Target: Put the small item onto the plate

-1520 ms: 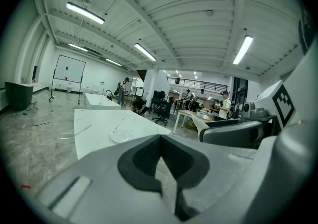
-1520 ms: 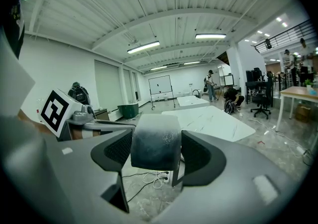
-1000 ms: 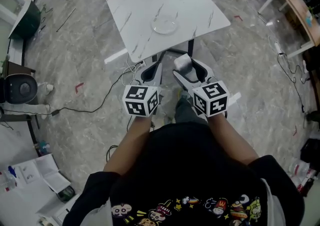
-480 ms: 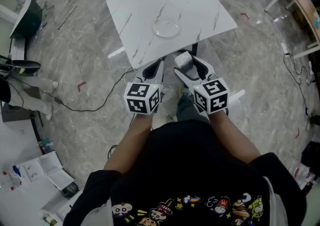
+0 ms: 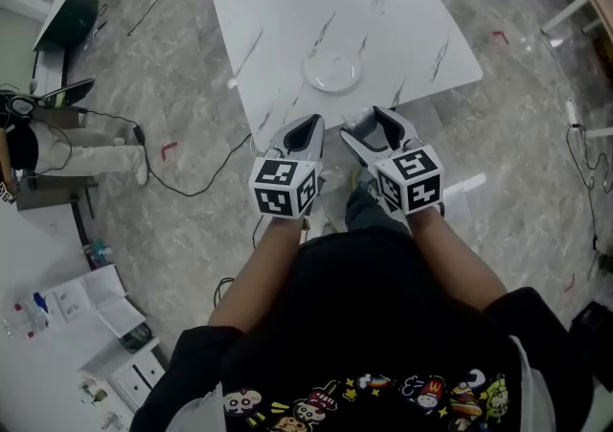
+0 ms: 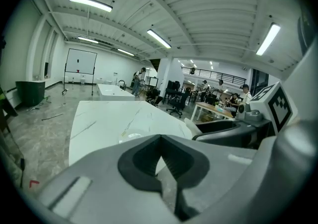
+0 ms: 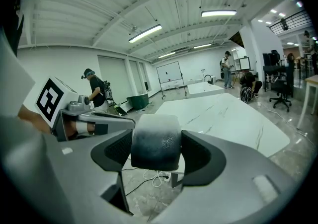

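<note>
Ahead of the right hand-held gripper [image 5: 368, 125] with small item [image 7: 155, 141]: table [image 5: 278, 18], plate [image 5: 333, 71].

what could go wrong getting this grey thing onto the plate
The grey item in the right tool hangs over floor, short of the table; a slip would likely drop it there. The plate is pale on white marble near the edge, so it may be misjudged or nudged.
</note>
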`<state>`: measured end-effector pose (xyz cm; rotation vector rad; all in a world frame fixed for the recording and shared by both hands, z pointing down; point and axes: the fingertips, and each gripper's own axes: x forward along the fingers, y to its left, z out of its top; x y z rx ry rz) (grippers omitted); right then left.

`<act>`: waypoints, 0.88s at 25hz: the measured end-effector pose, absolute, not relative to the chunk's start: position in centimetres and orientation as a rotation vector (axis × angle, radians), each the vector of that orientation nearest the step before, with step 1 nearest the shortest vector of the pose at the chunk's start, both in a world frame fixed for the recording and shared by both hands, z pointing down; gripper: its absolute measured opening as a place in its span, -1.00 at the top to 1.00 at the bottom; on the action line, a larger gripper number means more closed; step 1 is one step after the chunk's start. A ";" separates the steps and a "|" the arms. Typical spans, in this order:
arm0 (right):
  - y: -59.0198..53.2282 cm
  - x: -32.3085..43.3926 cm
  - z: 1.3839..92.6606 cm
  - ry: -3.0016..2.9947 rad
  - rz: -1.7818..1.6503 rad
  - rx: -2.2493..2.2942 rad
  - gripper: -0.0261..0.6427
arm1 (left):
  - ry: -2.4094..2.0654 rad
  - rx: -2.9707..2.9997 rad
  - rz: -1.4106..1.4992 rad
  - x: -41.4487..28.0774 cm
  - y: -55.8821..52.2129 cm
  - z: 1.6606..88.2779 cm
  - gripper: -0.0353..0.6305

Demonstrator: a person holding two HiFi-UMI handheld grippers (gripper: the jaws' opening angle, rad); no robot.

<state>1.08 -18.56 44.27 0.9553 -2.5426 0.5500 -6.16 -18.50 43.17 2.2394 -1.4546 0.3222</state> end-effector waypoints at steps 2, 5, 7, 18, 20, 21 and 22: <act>-20.7 1.0 45.1 -2.545 0.557 0.915 -0.07 | -1.475 2.211 0.339 -6.2 -20.0 43.7 0.88; -23.1 0.6 46.4 -2.542 0.562 0.862 -0.07 | -1.498 2.166 0.355 -6.3 -21.5 44.7 0.88; -24.2 0.3 47.4 -2.537 0.558 0.829 -0.07 | -1.500 2.136 0.362 -6.3 -22.3 45.9 0.88; -28.7 -2.3 50.4 -2.465 0.535 0.761 -0.07 | -1.531 2.075 0.324 -9.5 -27.6 47.5 0.88; -29.4 -3.1 51.0 -2.443 0.527 0.763 -0.07 | -1.510 2.068 0.322 -10.2 -28.2 48.3 0.88; -29.8 -3.6 51.4 -2.431 0.524 0.769 -0.07 | -1.497 2.064 0.323 -10.6 -28.5 48.7 0.88; -30.2 -4.1 51.7 -2.417 0.523 0.778 -0.07 | -1.483 2.063 0.326 -11.1 -28.7 49.1 0.88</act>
